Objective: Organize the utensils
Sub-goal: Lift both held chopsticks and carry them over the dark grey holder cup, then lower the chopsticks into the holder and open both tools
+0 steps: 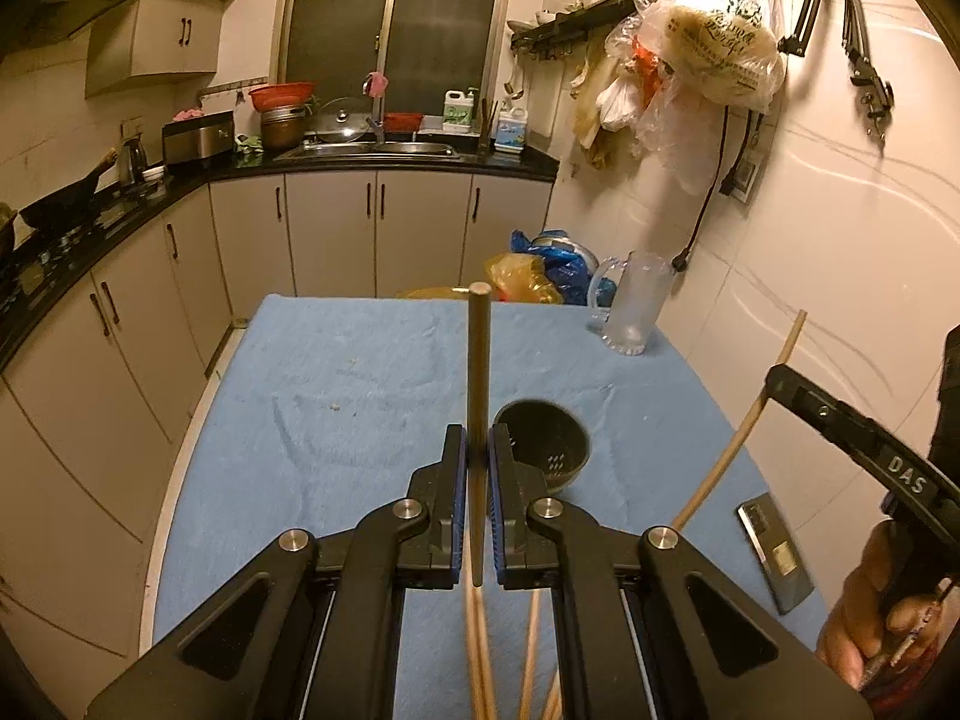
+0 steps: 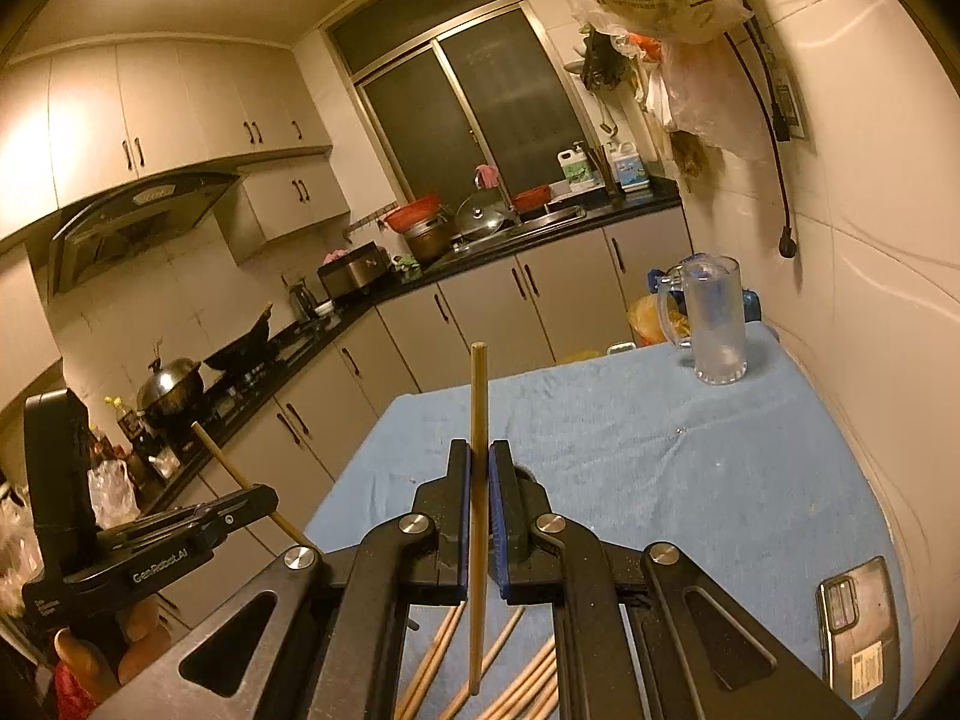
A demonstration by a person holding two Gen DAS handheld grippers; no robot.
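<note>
chopsticks (image 1: 478,396): pale wood, matt, smooth
table cover (image 1: 360,384): blue cloth, fuzzy nap, creased
utensil holder (image 1: 543,441): dark plastic, perforated wall, dull sheen
beer mug (image 2: 714,324): frosted glass, thick clear base
phone (image 2: 855,630): glossy dark back
left gripper (image 1: 478,468): black matt plastic, blue ribbed pads, brushed metal pivots

You have a blue cloth (image 1: 360,396) spread over the table, with a frosted glass mug (image 1: 637,302) standing upright at its far right corner. A phone (image 2: 859,630) lies flat near the right edge. Behind the table sit crumpled blue and yellow bags (image 1: 540,269). Plastic bags (image 1: 714,54) hang on the right wall. Across the room, your counter holds a sink (image 1: 384,149), a glass lid (image 1: 341,121) and a wok (image 1: 63,201).
</note>
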